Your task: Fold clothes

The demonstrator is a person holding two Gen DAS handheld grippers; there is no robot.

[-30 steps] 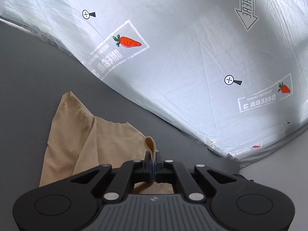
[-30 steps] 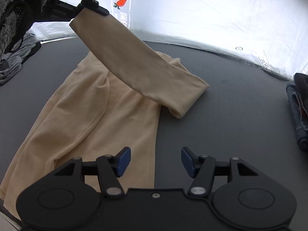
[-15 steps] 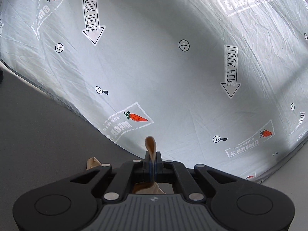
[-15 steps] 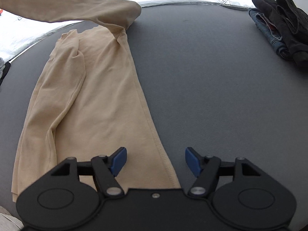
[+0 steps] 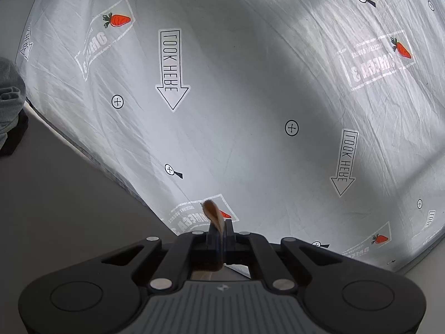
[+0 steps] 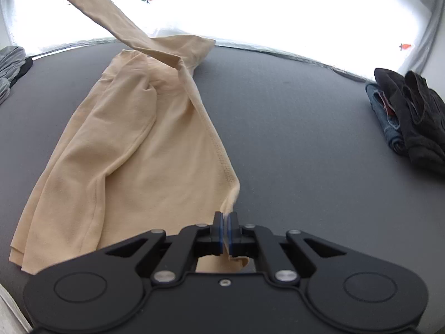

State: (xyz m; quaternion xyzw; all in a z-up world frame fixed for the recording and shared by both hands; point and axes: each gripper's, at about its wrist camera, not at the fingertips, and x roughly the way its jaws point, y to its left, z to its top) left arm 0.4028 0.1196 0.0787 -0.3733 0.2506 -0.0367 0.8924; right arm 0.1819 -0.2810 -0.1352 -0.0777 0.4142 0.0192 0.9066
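A beige long-sleeved shirt (image 6: 133,150) lies spread on the dark grey table (image 6: 292,128). My right gripper (image 6: 225,231) is shut on the shirt's near hem corner. One sleeve (image 6: 111,16) is pulled up and away to the upper left, out of the right wrist view. My left gripper (image 5: 218,236) is shut on a pinch of the beige fabric (image 5: 212,214), raised high; in its view only that tuft of the shirt shows, against the backdrop.
A white printed backdrop sheet (image 5: 250,97) with carrots and arrows hangs behind the table. A stack of dark and denim clothes (image 6: 408,117) sits at the right. Grey clothing (image 6: 11,66) lies at the far left edge.
My right gripper has closed on the shirt's hem corner. My left gripper has lifted the sleeve higher and tilted up, so the shirt's body left its view.
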